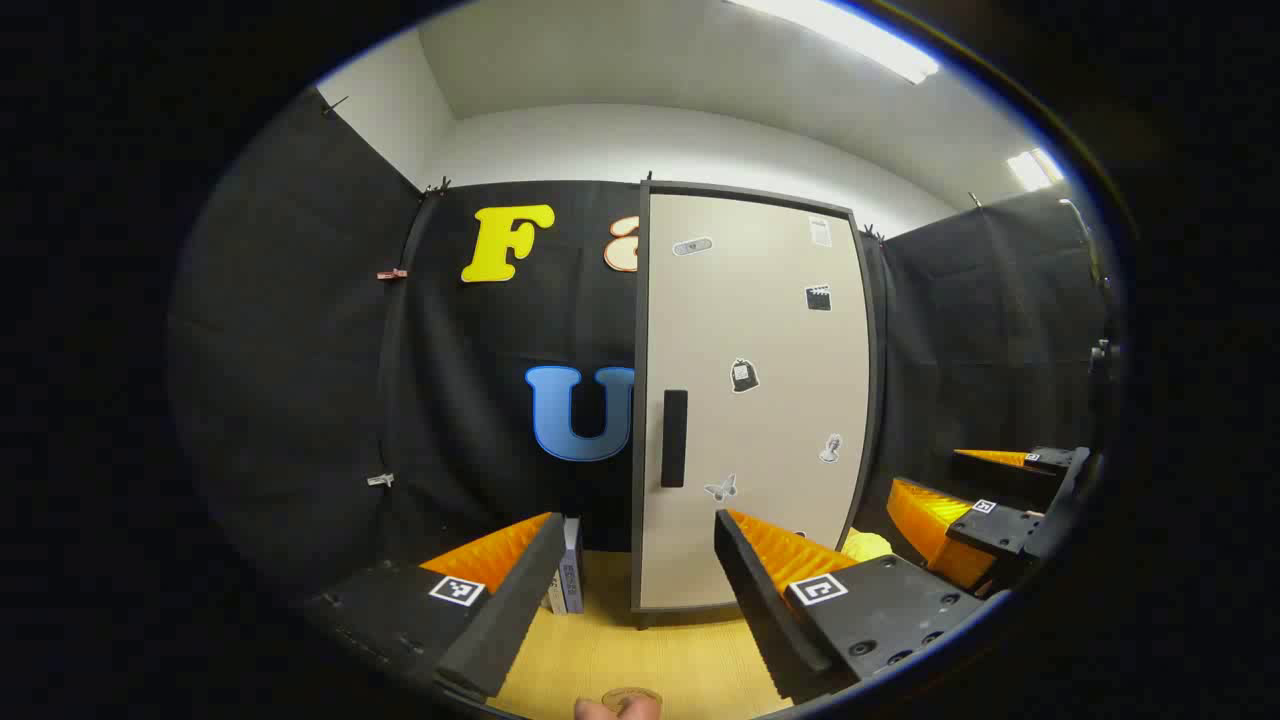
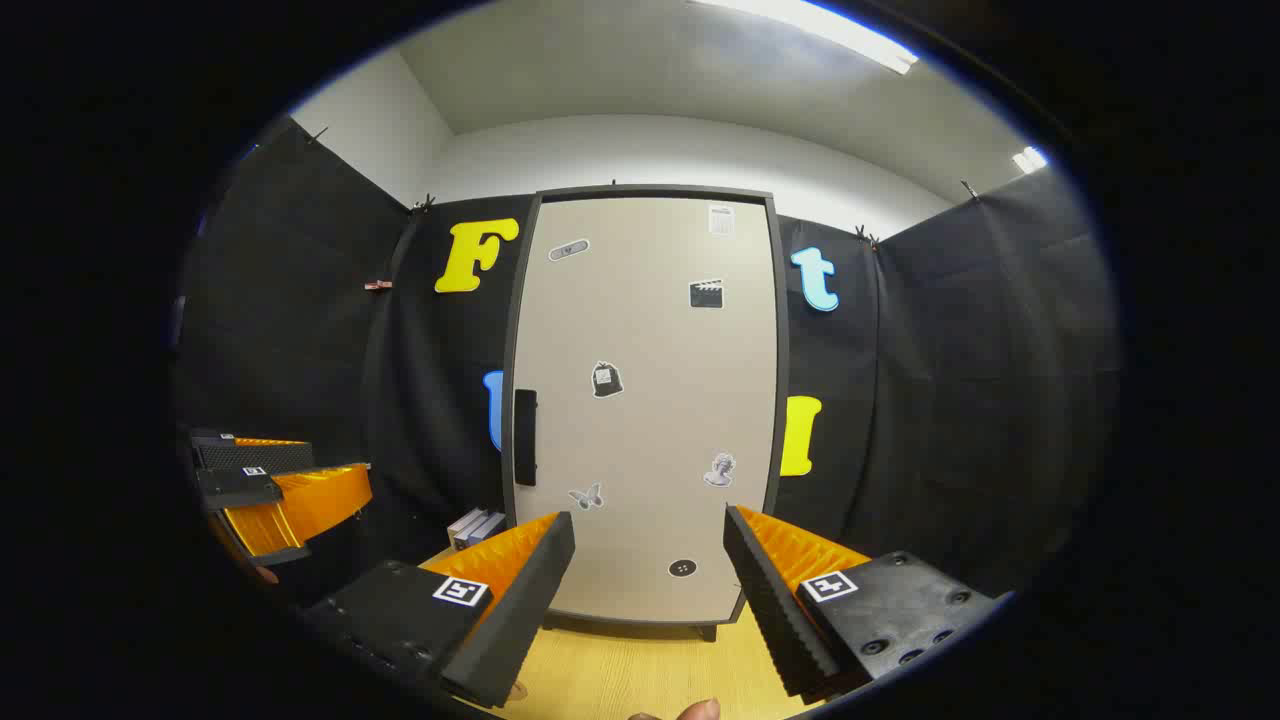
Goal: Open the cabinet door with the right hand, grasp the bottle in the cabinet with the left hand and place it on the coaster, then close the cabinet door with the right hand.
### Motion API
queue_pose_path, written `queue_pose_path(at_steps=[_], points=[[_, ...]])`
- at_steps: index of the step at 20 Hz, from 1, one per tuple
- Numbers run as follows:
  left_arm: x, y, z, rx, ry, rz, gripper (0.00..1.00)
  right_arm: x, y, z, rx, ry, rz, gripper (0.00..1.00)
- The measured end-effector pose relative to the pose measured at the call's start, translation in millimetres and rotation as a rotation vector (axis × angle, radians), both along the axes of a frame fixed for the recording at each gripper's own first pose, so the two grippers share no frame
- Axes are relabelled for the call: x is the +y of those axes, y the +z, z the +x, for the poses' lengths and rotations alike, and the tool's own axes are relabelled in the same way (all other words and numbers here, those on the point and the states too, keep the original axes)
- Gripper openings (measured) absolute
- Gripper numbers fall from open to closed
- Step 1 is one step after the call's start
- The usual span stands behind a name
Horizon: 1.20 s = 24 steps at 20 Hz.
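In the left gripper view the left claw (image 1: 630, 590) sits nearest, spread wide with nothing between its fingers, over the pale wooden bench (image 1: 650, 655). At the very bottom edge a fingertip (image 1: 600, 708) and a small round brownish disc (image 1: 632, 697) are cut off; the disc may be the coaster, but too little of it shows to be sure. Beyond stands the cabinet (image 1: 750, 400), its beige door (image 1: 780, 340) shut, with a dark vertical handle (image 1: 674, 438) near the left edge. The bottle is hidden behind that shut door. Small stickers dot the door; their designs are too small to read. To the far right the right claw (image 1: 985, 500) shows, partly cut off by the edge, fingers apart. A yellow object (image 1: 868, 545) peeks out between the claws, mostly hidden. Left of the cabinet a small box (image 1: 570, 580) stands on the bench; its label print is illegible.

In the right gripper view the right claw (image 2: 650, 590) is also spread and empty, facing the shut door.
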<state>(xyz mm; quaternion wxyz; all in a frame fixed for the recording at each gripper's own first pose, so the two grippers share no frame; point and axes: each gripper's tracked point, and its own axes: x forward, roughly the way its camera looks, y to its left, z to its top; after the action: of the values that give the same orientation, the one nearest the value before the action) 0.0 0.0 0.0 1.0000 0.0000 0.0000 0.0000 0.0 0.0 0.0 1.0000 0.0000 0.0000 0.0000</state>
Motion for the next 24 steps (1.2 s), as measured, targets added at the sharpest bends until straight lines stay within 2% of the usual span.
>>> queue_pose_path(at_steps=[18, 24], points=[[14.1, 2.0, 0.0, -0.019, 0.001, 0.023, 0.95, 15.3, 0.1, -1.0, 0.004, -0.016, 0.001, 0.97], [29.1, -0.1, 5.1, -0.017, 0.028, -0.003, 0.95, 37.6, 11.7, 22.9, -0.021, 0.02, 0.02, 0.97]])
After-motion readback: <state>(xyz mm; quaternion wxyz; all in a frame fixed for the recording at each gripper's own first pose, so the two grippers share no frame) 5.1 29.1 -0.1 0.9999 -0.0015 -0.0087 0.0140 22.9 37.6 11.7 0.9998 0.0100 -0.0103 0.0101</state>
